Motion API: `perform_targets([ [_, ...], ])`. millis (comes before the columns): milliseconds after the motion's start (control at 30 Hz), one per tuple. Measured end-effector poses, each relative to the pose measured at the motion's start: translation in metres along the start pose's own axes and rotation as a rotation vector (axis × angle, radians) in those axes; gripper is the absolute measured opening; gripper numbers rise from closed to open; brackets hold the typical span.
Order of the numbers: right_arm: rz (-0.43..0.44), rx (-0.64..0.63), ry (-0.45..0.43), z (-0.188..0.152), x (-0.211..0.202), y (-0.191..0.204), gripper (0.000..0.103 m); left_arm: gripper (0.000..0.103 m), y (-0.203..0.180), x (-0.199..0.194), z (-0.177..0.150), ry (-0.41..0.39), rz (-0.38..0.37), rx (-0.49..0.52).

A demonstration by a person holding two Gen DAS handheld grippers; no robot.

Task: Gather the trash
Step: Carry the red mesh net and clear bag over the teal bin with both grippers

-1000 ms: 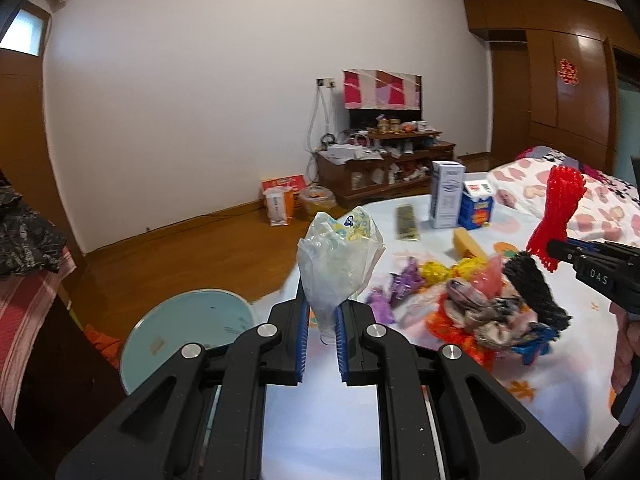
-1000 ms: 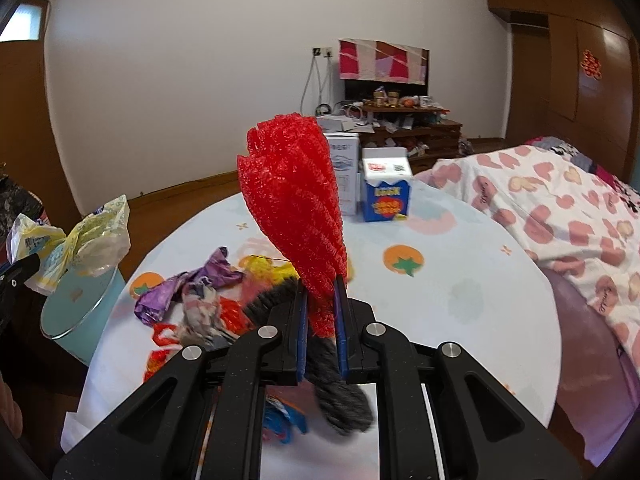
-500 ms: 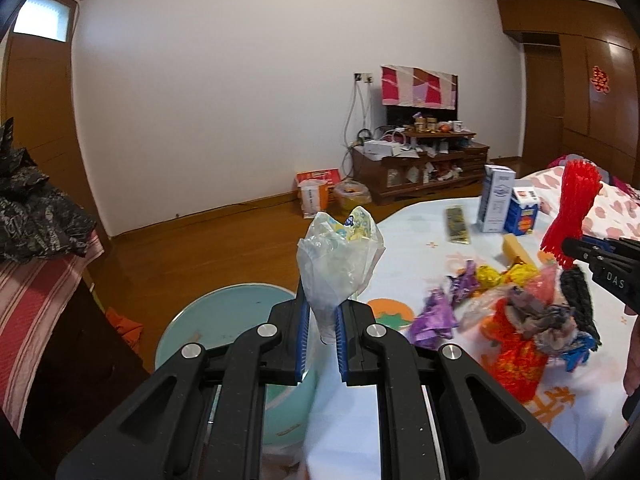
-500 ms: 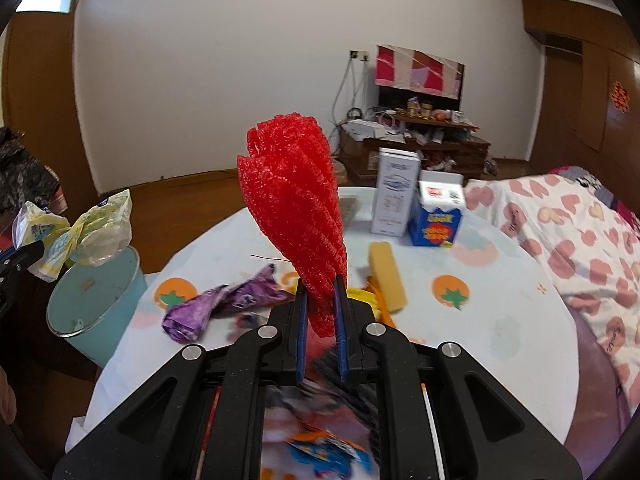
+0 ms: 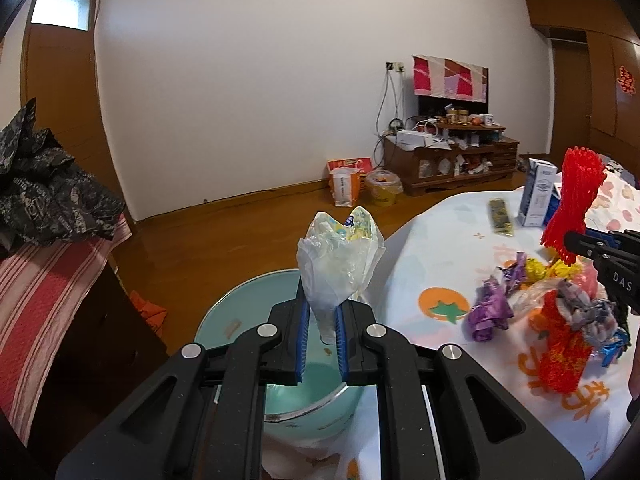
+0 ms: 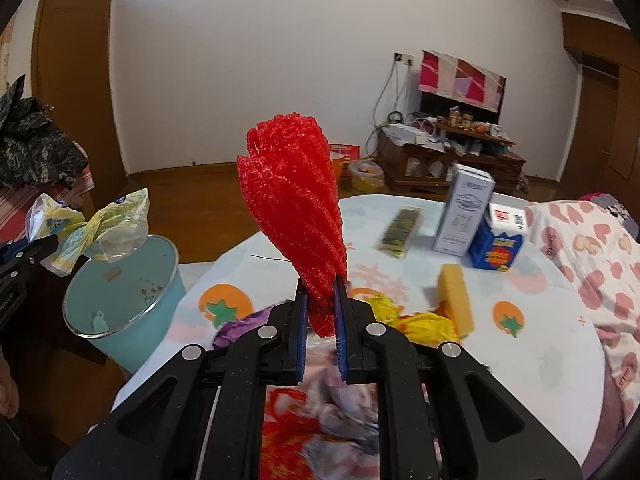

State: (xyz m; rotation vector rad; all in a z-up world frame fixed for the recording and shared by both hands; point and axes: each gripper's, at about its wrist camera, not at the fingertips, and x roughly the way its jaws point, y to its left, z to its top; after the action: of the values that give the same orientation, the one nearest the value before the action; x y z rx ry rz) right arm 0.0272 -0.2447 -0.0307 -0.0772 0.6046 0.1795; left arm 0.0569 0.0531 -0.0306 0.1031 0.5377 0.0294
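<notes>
Beside the round table (image 5: 432,240), on the floor at its edge, stands the pale blue bin (image 5: 240,308), open-topped and nearly empty. On the tablecloth a heap of crumpled wrappers (image 5: 552,308) waits to be cleared. The right gripper (image 6: 321,300) is clamped tight on a red foam net sleeve (image 6: 294,196), held upright above the table and well short of the bin. The left gripper (image 5: 321,312) is closed on a crinkled clear plastic bag (image 5: 340,260), which hangs right over the bin's mouth. The step in hand looks like dropping off both pieces. Next, the left jaws need to part so the bag falls in, while the right carries its sleeve across to the bin.
</notes>
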Motion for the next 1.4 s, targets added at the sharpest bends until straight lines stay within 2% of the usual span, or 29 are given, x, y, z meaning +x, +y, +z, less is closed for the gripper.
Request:
perform_targets([
  [567, 0.1, -0.069, 0.015, 0.011, 0.036, 0.053, 0.013, 0.011, 0.031, 0.004, -0.008, 0.024, 0.057, -0.041],
  [1400, 0.24, -0.188, 0.036, 0.019, 0.072, 0.133, 0.013, 0.012, 0.082, 0.018, -0.027, 0.078, 0.201, -0.096],
])
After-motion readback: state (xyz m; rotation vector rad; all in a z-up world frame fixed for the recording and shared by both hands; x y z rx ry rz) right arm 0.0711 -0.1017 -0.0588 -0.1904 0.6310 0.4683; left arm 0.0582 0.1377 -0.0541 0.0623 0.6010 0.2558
